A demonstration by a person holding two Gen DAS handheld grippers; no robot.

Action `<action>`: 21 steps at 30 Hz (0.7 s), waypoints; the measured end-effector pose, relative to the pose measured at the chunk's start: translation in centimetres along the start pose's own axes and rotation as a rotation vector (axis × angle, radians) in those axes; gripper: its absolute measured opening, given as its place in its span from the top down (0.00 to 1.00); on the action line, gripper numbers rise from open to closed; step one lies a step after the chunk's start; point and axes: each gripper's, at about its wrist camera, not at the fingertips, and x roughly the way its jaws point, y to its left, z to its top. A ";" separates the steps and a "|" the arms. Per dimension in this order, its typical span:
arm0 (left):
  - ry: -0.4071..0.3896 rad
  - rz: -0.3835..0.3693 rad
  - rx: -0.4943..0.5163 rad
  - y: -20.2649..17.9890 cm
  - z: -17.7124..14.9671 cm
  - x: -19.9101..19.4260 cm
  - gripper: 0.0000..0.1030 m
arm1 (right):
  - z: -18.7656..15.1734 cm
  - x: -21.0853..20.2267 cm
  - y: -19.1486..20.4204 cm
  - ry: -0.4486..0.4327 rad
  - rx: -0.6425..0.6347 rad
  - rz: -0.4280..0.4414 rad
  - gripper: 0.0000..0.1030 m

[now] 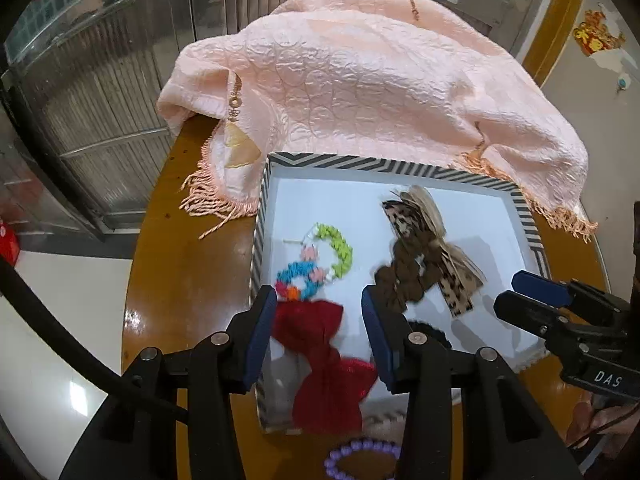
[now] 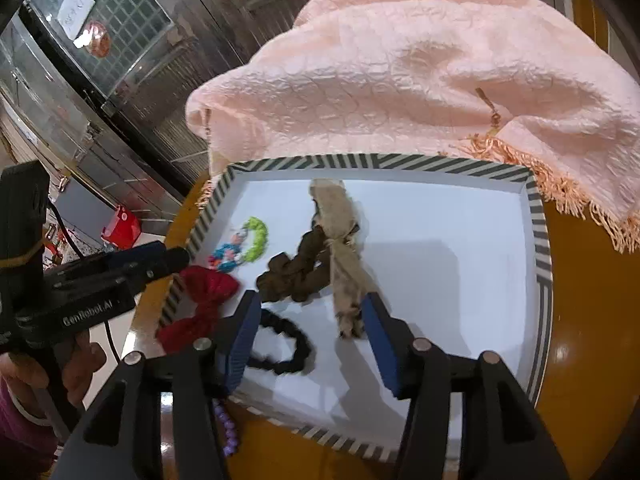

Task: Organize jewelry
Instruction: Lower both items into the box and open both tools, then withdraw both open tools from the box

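Note:
A white tray with a striped rim (image 1: pixel 360 164) (image 2: pixel 538 216) sits on the round wooden table. In it lie a colourful beaded bracelet (image 1: pixel 320 264) (image 2: pixel 246 244), a brown scrunchie (image 1: pixel 404 276) (image 2: pixel 296 268), a leopard-print bow (image 1: pixel 424 224) (image 2: pixel 340 224), a black scrunchie (image 2: pixel 286 344) and a red bow (image 1: pixel 324 364) (image 2: pixel 202 300) draped over the near-left rim. A purple bead bracelet (image 1: pixel 360 456) (image 2: pixel 228 428) lies on the table outside the tray. My left gripper (image 1: pixel 320 332) is open above the red bow. My right gripper (image 2: pixel 308 336) is open above the black scrunchie.
A pink fringed cloth (image 1: pixel 360 80) (image 2: pixel 420 72) is heaped on the table behind the tray. The table edge (image 1: pixel 132 280) drops to a tiled floor at left. Metal shutters stand behind.

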 end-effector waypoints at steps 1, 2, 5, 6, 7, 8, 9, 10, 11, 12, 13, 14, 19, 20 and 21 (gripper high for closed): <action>-0.007 0.004 0.001 0.0 -0.3 -0.3 0.63 | -0.3 -0.2 0.3 0.000 -0.004 -0.005 0.44; -0.014 0.014 0.001 -0.1 -0.6 -0.6 0.63 | -0.5 -0.5 0.5 0.000 -0.009 -0.012 0.44; -0.016 0.030 -0.001 0.1 -1.9 -1.6 0.63 | -1.5 -1.1 1.1 0.004 -0.019 -0.028 0.44; -0.012 0.029 -0.003 0.1 -2.2 -1.7 0.63 | -1.9 -1.2 1.3 0.005 -0.021 -0.034 0.44; -0.009 0.029 -0.006 0.2 -2.5 -1.9 0.63 | -2.1 -1.3 1.5 0.008 -0.024 -0.041 0.44; -0.009 0.027 -0.008 0.2 -2.9 -2.2 0.63 | -2.5 -1.5 1.7 0.011 -0.028 -0.050 0.44; -0.010 0.026 -0.009 0.2 -3.2 -2.4 0.63 | -2.8 -1.7 1.8 0.013 -0.031 -0.054 0.44; -0.011 0.025 -0.010 0.3 -3.5 -2.6 0.63 | -3.1 -1.9 1.9 0.015 -0.034 -0.056 0.44; -0.011 0.025 -0.009 0.2 -3.9 -2.8 0.63 | -3.5 -2.2 2.1 0.014 -0.038 -0.056 0.44; -0.011 0.026 -0.006 0.2 -4.3 -3.1 0.63 | -3.8 -2.4 2.2 0.013 -0.040 -0.057 0.44; -0.009 0.025 -0.003 0.1 -4.6 -3.3 0.63 | -4.2 -2.6 2.4 0.014 -0.042 -0.059 0.44; -0.008 0.024 0.001 0.1 -5.0 -3.5 0.63 | -4.5 -2.9 2.5 0.015 -0.043 -0.061 0.44; -0.007 0.026 0.013 -0.2 -6.8 -4.4 0.63 | -6.1 -4.3 3.1 0.003 -0.040 -0.067 0.44; -0.005 0.025 0.013 -0.2 -7.2 -4.5 0.63 | -6.4 -4.6 3.2 -0.001 -0.039 -0.069 0.44; -0.002 0.023 0.012 -0.1 -7.5 -4.6 0.63 | -6.7 -4.9 3.3 -0.004 -0.039 -0.071 0.44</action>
